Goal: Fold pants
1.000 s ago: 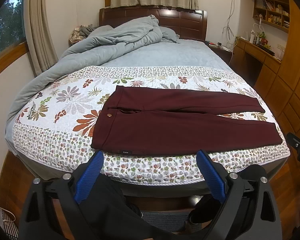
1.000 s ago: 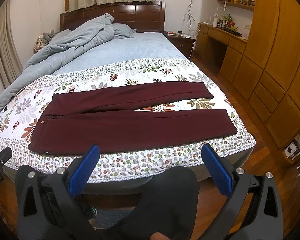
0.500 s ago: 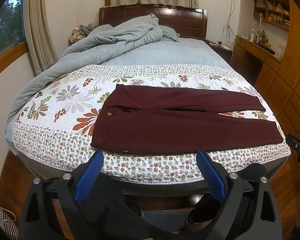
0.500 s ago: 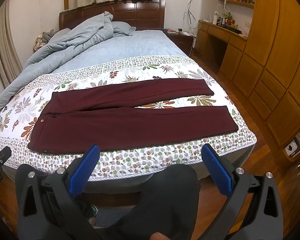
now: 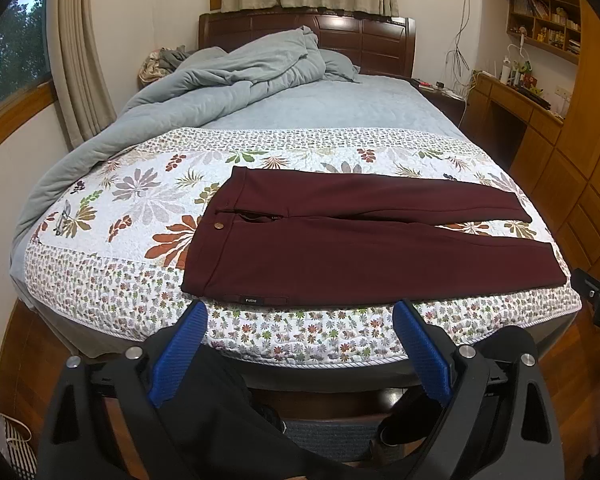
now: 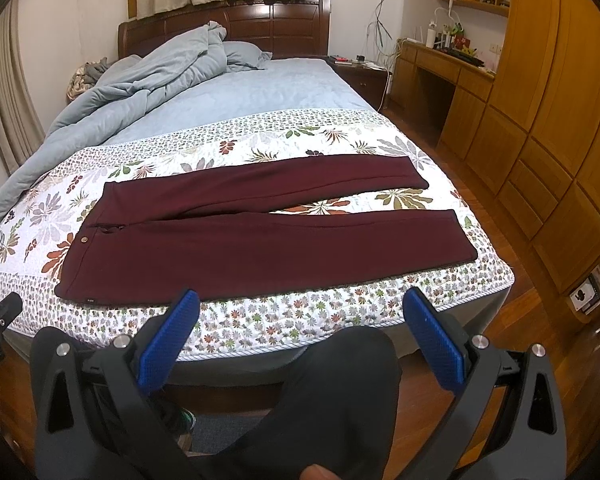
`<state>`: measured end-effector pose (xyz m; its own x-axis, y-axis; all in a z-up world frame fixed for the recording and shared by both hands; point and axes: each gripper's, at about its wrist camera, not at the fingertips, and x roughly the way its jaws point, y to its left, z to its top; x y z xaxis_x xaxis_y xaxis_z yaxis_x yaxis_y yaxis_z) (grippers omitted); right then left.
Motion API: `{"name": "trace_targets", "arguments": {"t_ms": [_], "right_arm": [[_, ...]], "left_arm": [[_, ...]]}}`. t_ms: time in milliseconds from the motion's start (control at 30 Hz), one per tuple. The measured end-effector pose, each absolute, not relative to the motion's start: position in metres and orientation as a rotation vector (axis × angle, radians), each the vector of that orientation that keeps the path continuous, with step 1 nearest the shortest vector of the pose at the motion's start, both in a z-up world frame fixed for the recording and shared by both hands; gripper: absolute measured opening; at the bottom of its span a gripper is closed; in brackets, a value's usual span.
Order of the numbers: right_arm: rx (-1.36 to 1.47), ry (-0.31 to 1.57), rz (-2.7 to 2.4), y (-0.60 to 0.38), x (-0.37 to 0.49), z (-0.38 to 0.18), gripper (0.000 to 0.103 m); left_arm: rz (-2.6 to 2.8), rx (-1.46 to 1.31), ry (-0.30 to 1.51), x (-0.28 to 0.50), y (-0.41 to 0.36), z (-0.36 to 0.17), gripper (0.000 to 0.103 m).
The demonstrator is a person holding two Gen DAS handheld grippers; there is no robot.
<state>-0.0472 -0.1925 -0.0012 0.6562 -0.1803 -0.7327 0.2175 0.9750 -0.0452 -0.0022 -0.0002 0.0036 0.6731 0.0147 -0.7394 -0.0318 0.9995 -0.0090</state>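
Note:
Dark maroon pants lie flat and unfolded on the floral quilt at the foot of the bed, waistband to the left, both legs spread to the right. They show in the right wrist view too. My left gripper is open and empty, held off the near bed edge below the waistband. My right gripper is open and empty, off the near edge below the lower leg.
A rumpled grey-blue duvet covers the far left of the bed by the wooden headboard. Wooden cabinets and a desk stand to the right. The person's dark-clothed legs are below the grippers.
Both grippers have drifted slightly closer to the bed; the pants sit a little higher in the right wrist view. Nothing was touched.

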Motion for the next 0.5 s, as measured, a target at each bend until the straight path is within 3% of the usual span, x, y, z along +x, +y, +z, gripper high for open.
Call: {"name": "trace_targets", "arguments": {"t_ms": [500], "right_arm": [[0.048, 0.831, -0.226, -0.1935, -0.0482, -0.0082, 0.101]], "left_arm": [[0.028, -0.019, 0.831, -0.0008, 0.0003, 0.0036, 0.094]]}}
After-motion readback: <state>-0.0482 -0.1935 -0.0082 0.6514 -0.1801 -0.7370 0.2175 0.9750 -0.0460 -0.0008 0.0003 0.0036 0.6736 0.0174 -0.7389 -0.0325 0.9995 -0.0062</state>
